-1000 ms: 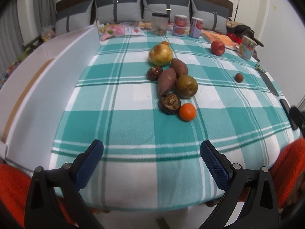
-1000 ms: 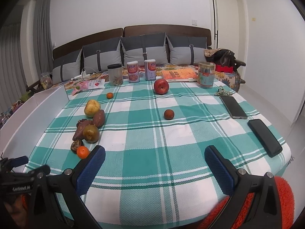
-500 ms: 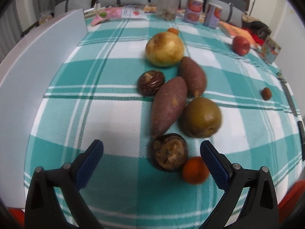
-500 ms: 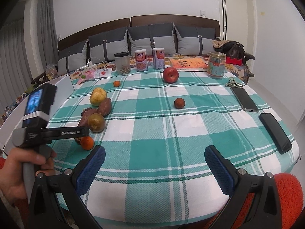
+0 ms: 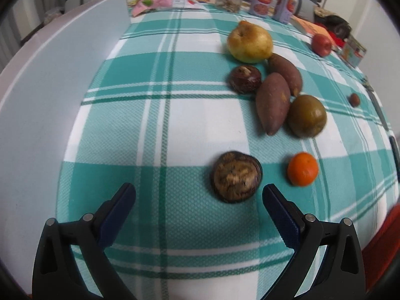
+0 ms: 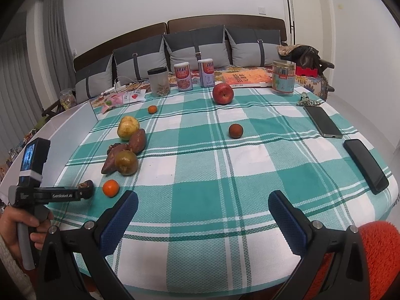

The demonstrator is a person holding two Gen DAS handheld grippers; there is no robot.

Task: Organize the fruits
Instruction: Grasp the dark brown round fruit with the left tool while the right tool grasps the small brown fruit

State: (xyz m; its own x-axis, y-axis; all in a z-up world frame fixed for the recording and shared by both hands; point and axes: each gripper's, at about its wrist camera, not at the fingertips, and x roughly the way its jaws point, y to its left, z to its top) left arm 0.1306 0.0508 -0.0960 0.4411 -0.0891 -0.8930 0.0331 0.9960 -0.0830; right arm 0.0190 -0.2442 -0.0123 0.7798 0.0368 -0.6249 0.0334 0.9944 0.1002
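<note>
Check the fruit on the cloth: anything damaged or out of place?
The dark round fruit nearest the left gripper looks shrivelled and browned on top, possibly spoiled. Two sweet potatoes lie in the fruit cluster, touching the green-brown fruit. A red apple sits apart near the jars.

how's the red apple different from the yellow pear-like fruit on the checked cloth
The round red apple is deep red and evenly round; the yellow pear-like fruit is pale yellow with brown blotches and a lumpier shape. The red apple stands alone near the tins at the far edge, touching nothing; the yellow fruit sits at the far end of the cluster on the left, right beside a reddish-brown sweet potato. Both rest on the teal checked cloth, untouched by either claw.
</note>
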